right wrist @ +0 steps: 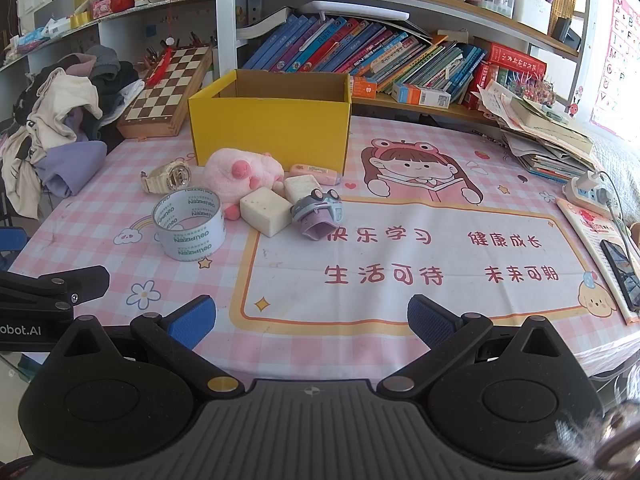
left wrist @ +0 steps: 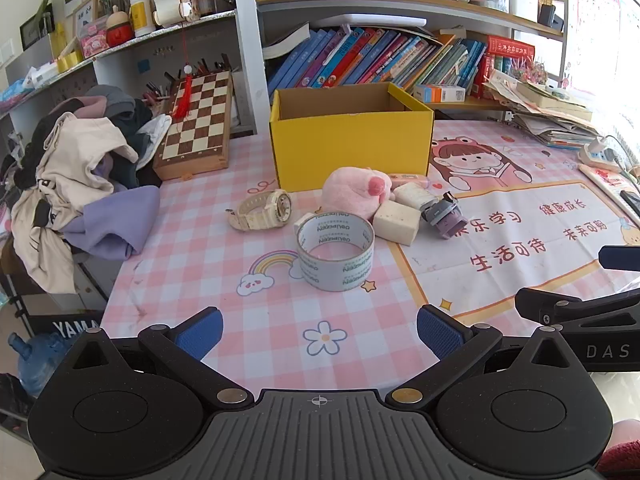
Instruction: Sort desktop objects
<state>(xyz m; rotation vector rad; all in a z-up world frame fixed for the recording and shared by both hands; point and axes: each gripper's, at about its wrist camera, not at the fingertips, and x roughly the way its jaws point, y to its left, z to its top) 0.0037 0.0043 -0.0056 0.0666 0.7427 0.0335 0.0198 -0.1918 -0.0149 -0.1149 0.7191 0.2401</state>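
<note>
Before the open yellow cardboard box (left wrist: 352, 142) lie a pink plush toy (left wrist: 354, 192), a cream wristwatch (left wrist: 262, 210), two beige blocks (left wrist: 397, 222), a purple toy car (left wrist: 446, 214) and, nearest, a clear tape roll (left wrist: 335, 256). A folding chessboard (left wrist: 196, 120) leans left of the box. The left gripper (left wrist: 320, 334) and right gripper (right wrist: 312, 322) hover low over the pink tablecloth (left wrist: 224, 264), jaws spread wide, holding nothing.

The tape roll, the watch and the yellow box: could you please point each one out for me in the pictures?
tape roll (left wrist: 335, 257), left wrist view, on its outer printed band.
watch (left wrist: 262, 211), left wrist view, on the cream strap beside the dial.
yellow box (right wrist: 268, 130), right wrist view, on its front wall.
</note>
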